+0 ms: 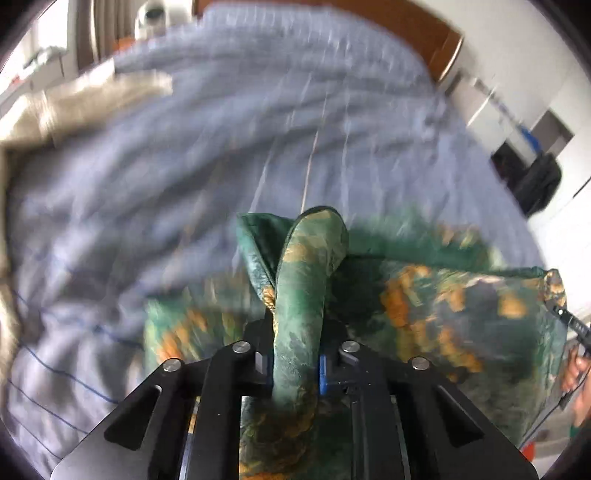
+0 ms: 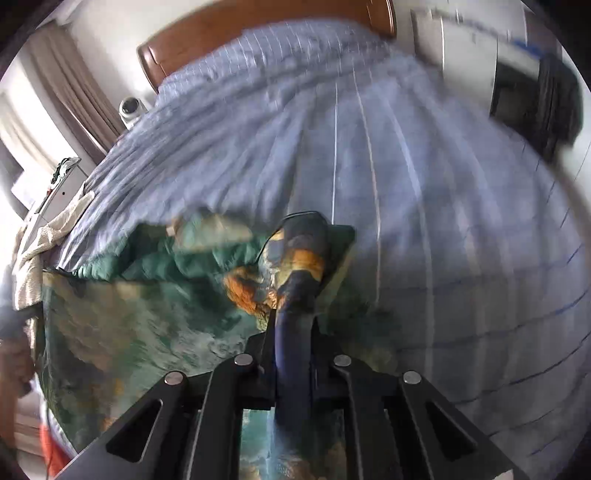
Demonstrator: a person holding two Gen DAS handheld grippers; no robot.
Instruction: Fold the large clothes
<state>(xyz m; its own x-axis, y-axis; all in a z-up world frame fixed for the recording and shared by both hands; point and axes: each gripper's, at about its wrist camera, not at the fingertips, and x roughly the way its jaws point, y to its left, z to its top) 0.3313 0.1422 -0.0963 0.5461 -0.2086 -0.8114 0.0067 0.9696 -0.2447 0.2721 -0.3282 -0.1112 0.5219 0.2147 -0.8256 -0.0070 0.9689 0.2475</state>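
**Both tools clamped on a green patterned garment over the bed**

Left wrist view: the left tool (image 1: 295,354) is closed on a bunched fold of the green patterned garment (image 1: 461,306), a roll of cloth rising between its fingers and looping forward. The rest of the garment spreads to the right, stretched toward the right tool (image 1: 570,321), glimpsed at the picture's edge pinching a far corner. Under it lies the bed (image 1: 184,166), covered in a pale blue sheet with thin stripes, well rumpled. A beige cloth (image 1: 85,103) lies near the far left of the bed. A wooden headboard (image 1: 436,33) closes the far end, white walls beyond.

Right wrist view: the right tool (image 2: 293,354) is likewise shut on a gathered edge of the garment (image 2: 147,325), which fans out to the left, part lifted, part resting on the sheet. A curtain (image 2: 62,85) hangs at the left, with a small white dome camera (image 2: 131,107) beside the headboard (image 2: 229,33).

Handling, as a judgement: the cloth looks thin, limp and light, with a slight sheen, so it may slide in a loose pinch. It holds no shape; corners and hems are the places to grip, kept taut between both tools. The soft, creased sheet may drag on it.
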